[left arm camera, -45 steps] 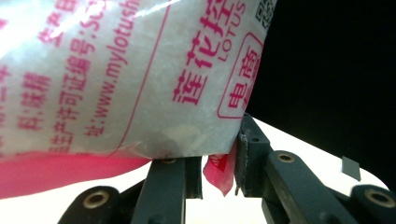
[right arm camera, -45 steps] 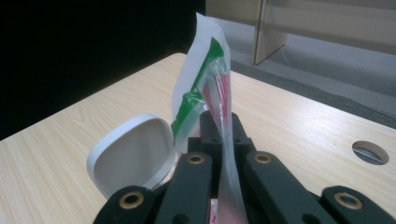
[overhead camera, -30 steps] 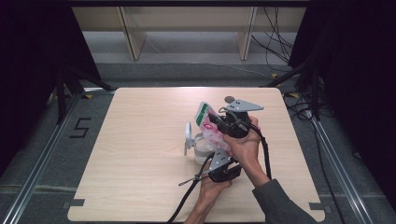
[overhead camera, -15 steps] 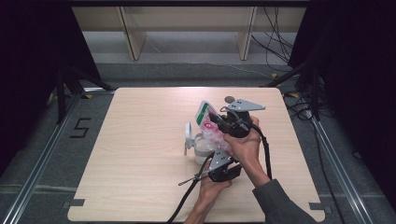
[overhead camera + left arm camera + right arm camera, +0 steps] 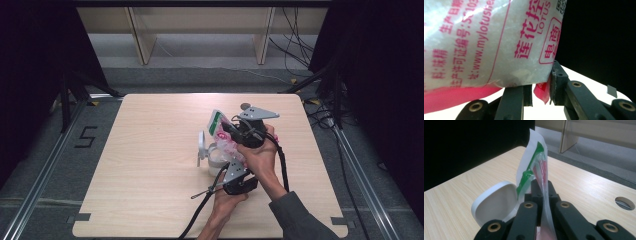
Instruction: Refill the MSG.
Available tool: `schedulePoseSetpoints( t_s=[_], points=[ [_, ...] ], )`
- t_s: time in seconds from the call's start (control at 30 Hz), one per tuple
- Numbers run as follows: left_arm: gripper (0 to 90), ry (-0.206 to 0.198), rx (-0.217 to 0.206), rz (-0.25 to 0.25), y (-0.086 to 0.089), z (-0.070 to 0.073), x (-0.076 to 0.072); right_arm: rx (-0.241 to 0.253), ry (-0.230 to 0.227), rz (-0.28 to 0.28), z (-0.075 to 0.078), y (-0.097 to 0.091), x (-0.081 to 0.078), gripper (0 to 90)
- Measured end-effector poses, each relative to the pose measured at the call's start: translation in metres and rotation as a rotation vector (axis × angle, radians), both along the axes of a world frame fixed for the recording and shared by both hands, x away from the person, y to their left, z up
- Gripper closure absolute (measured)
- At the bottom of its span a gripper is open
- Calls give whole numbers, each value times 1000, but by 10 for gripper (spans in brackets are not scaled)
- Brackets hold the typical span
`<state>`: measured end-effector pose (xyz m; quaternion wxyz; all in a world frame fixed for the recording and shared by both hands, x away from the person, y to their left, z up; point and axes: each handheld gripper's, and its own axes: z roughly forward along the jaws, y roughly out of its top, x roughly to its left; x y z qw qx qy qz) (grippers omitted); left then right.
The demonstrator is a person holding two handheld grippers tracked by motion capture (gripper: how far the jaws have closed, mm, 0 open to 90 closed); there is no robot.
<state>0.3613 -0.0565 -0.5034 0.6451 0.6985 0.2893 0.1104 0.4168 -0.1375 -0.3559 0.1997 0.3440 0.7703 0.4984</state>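
I have the bag of white granules at the middle of the high view, tilted over the open white container on the bench. My right tongs are clenched on its top edge, and my left tongs pinch its pink bottom corner. Both grips are thin film: a slip would dump grains across the bench, and the hinged lid could catch the bag.

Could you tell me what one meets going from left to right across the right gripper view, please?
White hinged lid → green-and-white packet → clear bag with pink print, pinched in the right tool → round hole in the table.
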Motion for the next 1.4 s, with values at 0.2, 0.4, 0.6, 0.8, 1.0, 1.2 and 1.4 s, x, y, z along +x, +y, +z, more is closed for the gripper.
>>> schedulePoseSetpoints(
  t_s=[0.2, 0.4, 0.6, 0.8, 1.0, 1.2, 1.4],
  points=[
    [750, -2, -1, 0, 0, 1, 0, 7, 15, -11, 0, 1, 0, 900],
    [751, -3, -13, -4, 1, 1, 2, 19, 31, -11, 1, 2, 1, 900],
    [751, -3, -10, -2, 1, 0, 2, 6, 25, -6, 0, 4, 3, 900],
    [752, -3, -10, -2, 2, 0, 2, 20, 34, -9, 1, 4, 2, 900],
    [752, -3, -12, -1, 0, 2, 3, -3, 7, -2, -1, 6, 3, 900],
    [752, -15, -26, -13, 0, 0, 3, 1, 33, -6, -1, 6, 3, 900],
    [752, -13, -29, -8, 0, 0, 3, 10, 55, -12, -2, 8, 1, 900]
  ],
)
